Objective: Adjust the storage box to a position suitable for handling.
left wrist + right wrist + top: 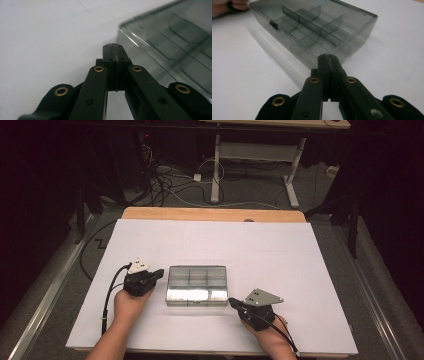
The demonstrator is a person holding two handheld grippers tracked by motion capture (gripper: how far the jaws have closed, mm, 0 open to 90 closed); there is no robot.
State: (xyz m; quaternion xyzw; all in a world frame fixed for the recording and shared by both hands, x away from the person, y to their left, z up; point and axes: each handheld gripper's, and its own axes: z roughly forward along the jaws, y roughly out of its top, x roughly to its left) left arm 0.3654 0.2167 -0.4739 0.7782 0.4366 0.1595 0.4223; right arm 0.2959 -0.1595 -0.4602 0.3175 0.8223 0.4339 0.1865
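A clear plastic compartment box point(196, 285) with its lid down lies on the white sheet near the middle of the table. Thin dividers show through the lid of this box point(317, 27). My left gripper point(159, 273) rests at the box's left end, jaws shut with nothing between them; in the left gripper view the closed tips of this gripper point(113, 50) sit just short of the box's corner point(172, 42). My right gripper point(233, 302) lies off the box's near right corner, also shut and empty, its tips point(328, 60) close to the front wall.
A white sheet point(280, 250) covers the wooden table point(210, 213). Beyond the table's far edge, cables point(170, 185) and a desk's white legs point(292, 185) stand on the floor. Bare sheet lies behind and to the right of the box.
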